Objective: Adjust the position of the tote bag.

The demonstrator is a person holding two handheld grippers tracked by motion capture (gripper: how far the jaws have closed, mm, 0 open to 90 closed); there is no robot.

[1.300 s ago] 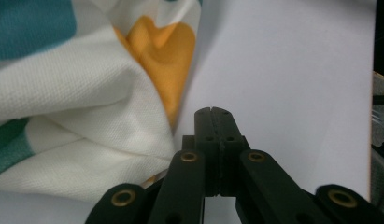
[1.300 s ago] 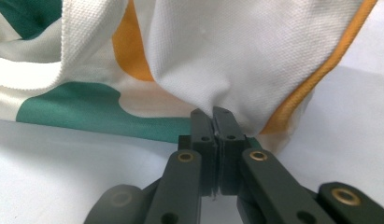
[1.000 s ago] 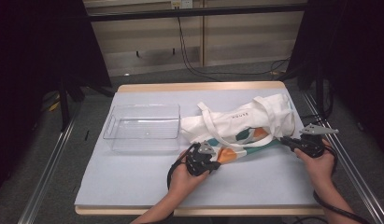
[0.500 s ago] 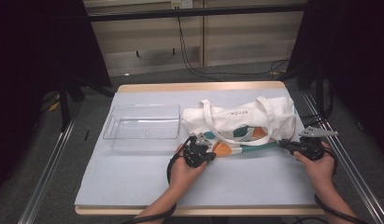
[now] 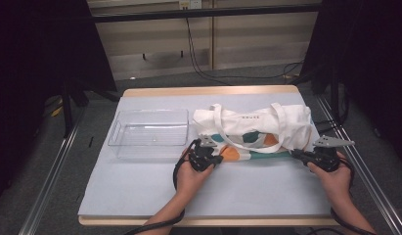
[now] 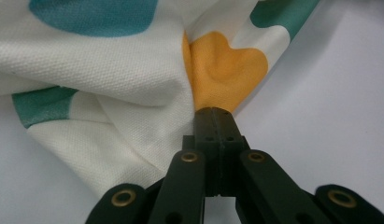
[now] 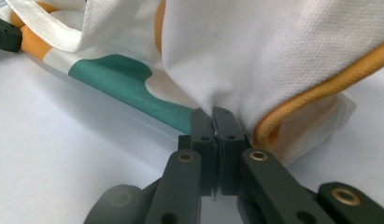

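Note:
A white cloth bag [image 5: 252, 126] with teal and orange patches lies flat across the middle right of the mat, handles on top. My left gripper [image 5: 219, 159] is shut on the bag's near left edge; in the left gripper view the jaws [image 6: 213, 116] pinch white fabric [image 6: 115, 70] beside an orange patch [image 6: 227, 70]. My right gripper [image 5: 294, 153] is shut on the near right corner; in the right gripper view the jaws [image 7: 212, 116] clamp the white cloth [image 7: 273, 46] next to an orange cord [image 7: 320, 86] and a teal patch [image 7: 129, 77].
An empty clear plastic bin [image 5: 148, 133] stands just left of the bag. The pale mat [image 5: 140, 188] covers a wooden table with metal rails [image 5: 52, 171] at both sides. Cables hang behind the far edge.
My left gripper has shifted left and a little away from me with the bag's edge. The bunched bag now lies stretched out flatter between the two grippers.

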